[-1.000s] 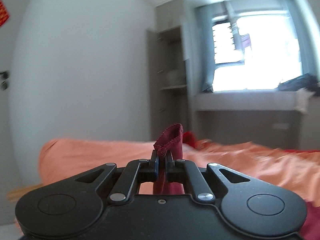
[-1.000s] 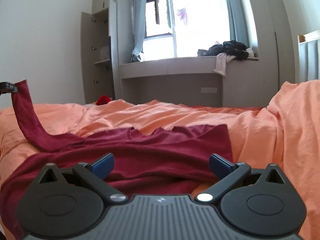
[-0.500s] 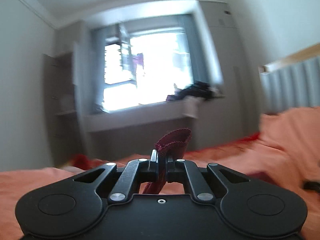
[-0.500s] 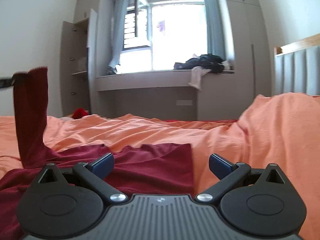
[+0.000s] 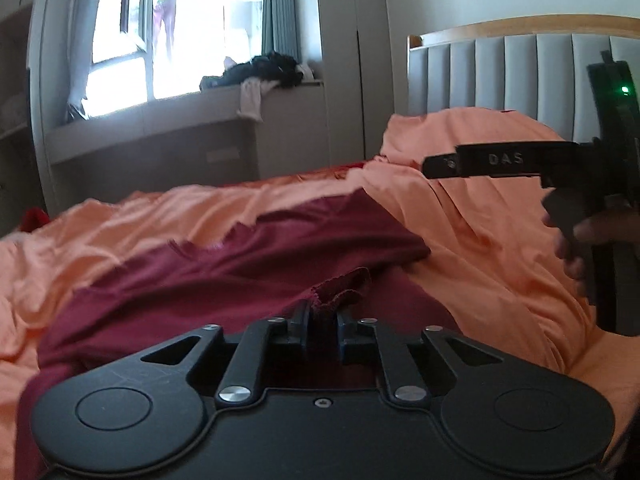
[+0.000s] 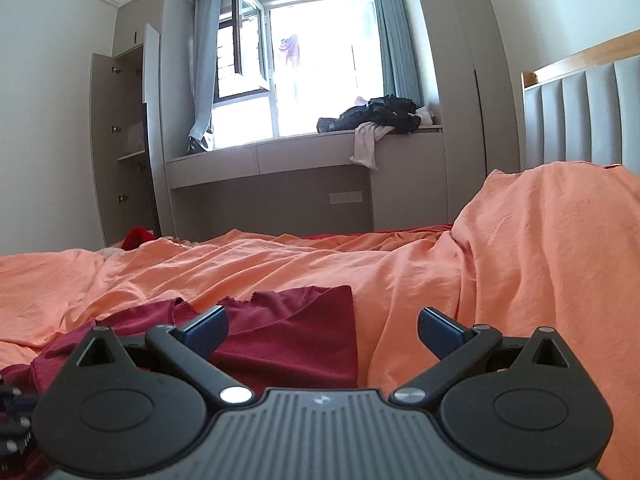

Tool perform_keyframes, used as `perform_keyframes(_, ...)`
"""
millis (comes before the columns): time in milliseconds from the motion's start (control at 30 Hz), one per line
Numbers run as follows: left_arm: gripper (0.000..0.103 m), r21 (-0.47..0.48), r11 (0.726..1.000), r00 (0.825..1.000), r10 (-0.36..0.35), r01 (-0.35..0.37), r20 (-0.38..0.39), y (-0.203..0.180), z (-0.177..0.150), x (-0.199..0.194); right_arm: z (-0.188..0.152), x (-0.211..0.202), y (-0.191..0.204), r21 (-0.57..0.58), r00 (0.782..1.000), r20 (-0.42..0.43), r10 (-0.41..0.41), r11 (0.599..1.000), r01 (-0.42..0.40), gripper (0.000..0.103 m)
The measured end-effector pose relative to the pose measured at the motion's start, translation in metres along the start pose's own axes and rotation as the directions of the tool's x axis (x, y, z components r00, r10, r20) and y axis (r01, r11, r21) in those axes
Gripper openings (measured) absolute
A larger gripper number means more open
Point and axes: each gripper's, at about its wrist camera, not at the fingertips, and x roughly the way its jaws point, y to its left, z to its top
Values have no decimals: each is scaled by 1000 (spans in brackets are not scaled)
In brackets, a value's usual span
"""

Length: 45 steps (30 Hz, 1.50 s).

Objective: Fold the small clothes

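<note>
A dark red long-sleeved shirt lies spread on the orange bed sheet. My left gripper hovers low over the shirt's middle with the sleeve cuff between its jaws. The jaws are opening, and the cuff still fills the narrow gap and flops forward onto the shirt. In the right wrist view the shirt lies just ahead of my right gripper, which is open and holds nothing. The right gripper's finger also shows at the right of the left wrist view, held by a hand.
A grey padded headboard stands at the right, with the sheet humped up before it. A window bench carries a pile of dark clothes. An open wardrobe is at far left, and a red item lies at the bed's far edge.
My left gripper swung right and came down, carrying the sleeve across onto the shirt's body. Its jaws have parted slightly. The right gripper shifted a little and stays open.
</note>
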Motion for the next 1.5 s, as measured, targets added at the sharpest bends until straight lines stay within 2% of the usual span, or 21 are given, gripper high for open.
perform_keyframes(33, 23, -4, 1000, 1000, -14, 14, -6, 3, -1, 0, -1, 2, 2, 2, 1000, -8, 7, 1000, -7, 103)
perform_keyframes(100, 48, -9, 999, 999, -32, 32, -10, 6, -2, -8, -3, 4, 7, 6, 1000, -22, 22, 1000, -22, 103)
perform_keyframes(167, 60, 5, 1000, 1000, -19, 19, 7, 8, 2, -21, -7, 7, 13, -2, 999, -38, 37, 999, -37, 103)
perform_keyframes(267, 64, 35, 999, 1000, 20, -21, 16, 18, 11, -35, -13, 12, 22, -28, 996, -69, 55, 998, -57, 103)
perform_keyframes(367, 79, -6, 998, 998, 66, -66, 11, 41, 17, -46, -22, 15, 30, -44, 992, -97, 78, 996, -83, 103)
perform_keyframes(467, 80, -75, 985, 988, 157, -157, -10, 73, 20, -50, -31, 18, 39, -56, 988, -123, 98, 993, -106, 103)
perform_keyframes(567, 80, -114, 952, 959, 280, -283, -47, 109, 14, -48, -43, 21, 47, -63, 980, -152, 126, 989, -137, 103)
perform_keyframes(633, 80, -158, 920, 934, 349, -358, -83, 137, 10, -44, -49, 21, 54, -74, 976, -163, 142, 985, -156, 103)
perform_keyframes(733, 80, -268, 862, 902, 411, -431, -130, 187, 7, -38, -54, 21, 64, -98, 973, -169, 158, 980, -176, 103)
perform_keyframes(833, 80, -309, 822, 879, 442, -478, -180, 228, 8, -21, -55, 19, 71, -109, 974, -147, 170, 976, -187, 103)
perform_keyframes(933, 80, -321, 806, 866, 439, -497, -240, 260, 8, 2, -55, 14, 75, -104, 977, -103, 185, 975, -195, 103)
perform_keyframes(1033, 80, -351, 804, 871, 390, -481, -300, 281, 6, 24, -57, 14, 82, -129, 977, -102, 187, 971, -200, 103)
perform_keyframes(1067, 76, -378, 795, 872, 366, -474, -325, 288, 4, 32, -58, 14, 85, -139, 976, -108, 191, 969, -205, 103)
perform_keyframes(1133, 55, -430, 781, 880, 316, -453, -353, 298, 1, 40, -60, 16, 87, -152, 974, -114, 194, 966, -210, 103)
perform_keyframes(1200, 14, -479, 774, 896, 257, -415, -361, 306, -4, 45, -62, 17, 90, -161, 973, -119, 200, 963, -218, 103)
perform_keyframes(1233, 3, -492, 774, 903, 239, -399, -357, 306, -6, 45, -63, 17, 90, -165, 972, -123, 202, 961, -221, 103)
perform_keyframes(1333, 1, -465, 772, 892, 293, -432, -343, 300, -4, 42, -66, 18, 91, -186, 972, -132, 194, 958, -216, 103)
perform_keyframes(1400, 1, -447, 754, 872, 358, -481, -333, 296, 0, 39, -69, 20, 94, -209, 971, -160, 175, 956, -207, 103)
perform_keyframes(1500, 1, -438, 744, 859, 381, -504, -341, 295, 2, 42, -76, 22, 96, -224, 965, -197, 173, 950, -216, 103)
